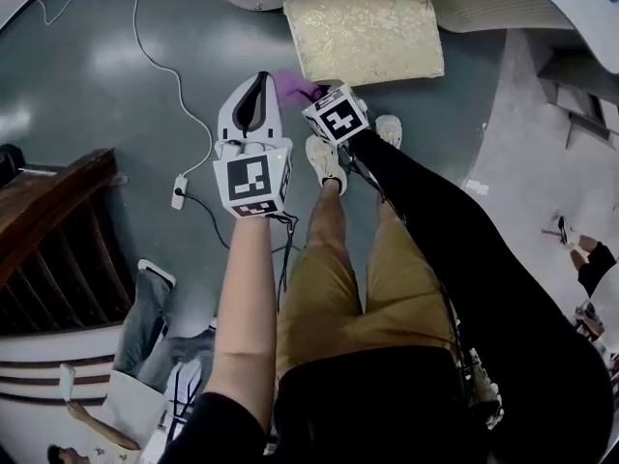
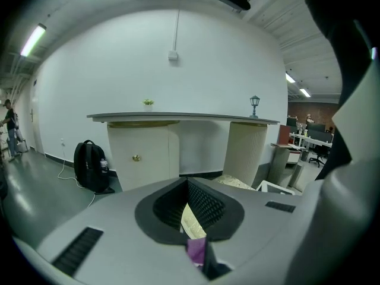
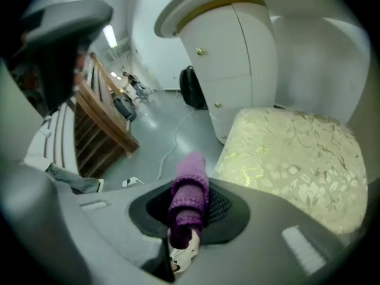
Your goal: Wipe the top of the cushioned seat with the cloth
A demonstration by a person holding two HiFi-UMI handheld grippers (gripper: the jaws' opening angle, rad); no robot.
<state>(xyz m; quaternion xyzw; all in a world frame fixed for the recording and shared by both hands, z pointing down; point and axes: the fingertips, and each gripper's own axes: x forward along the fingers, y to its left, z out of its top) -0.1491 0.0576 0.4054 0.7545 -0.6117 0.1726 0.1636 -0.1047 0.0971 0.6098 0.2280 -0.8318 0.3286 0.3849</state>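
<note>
The cushioned seat [image 1: 363,32], with a cream-gold floral top, stands on the grey floor ahead of me. It fills the right side of the right gripper view [image 3: 297,159], and a small part shows in the left gripper view [image 2: 236,182]. My right gripper [image 1: 311,97] [image 3: 189,212] is shut on a rolled purple knitted cloth [image 1: 295,87] [image 3: 190,189], held just short of the seat's near left corner, above the floor. My left gripper [image 1: 255,100] [image 2: 189,206] hovers beside it to the left, jaws shut with nothing between them.
A white cable and power strip [image 1: 179,191] lie on the floor at left. A wooden railing [image 1: 58,230] stands at lower left, white curved cabinets [image 2: 142,153] behind the seat, a black backpack [image 2: 89,165] by the wall. My shoes [image 1: 324,158] are near the seat.
</note>
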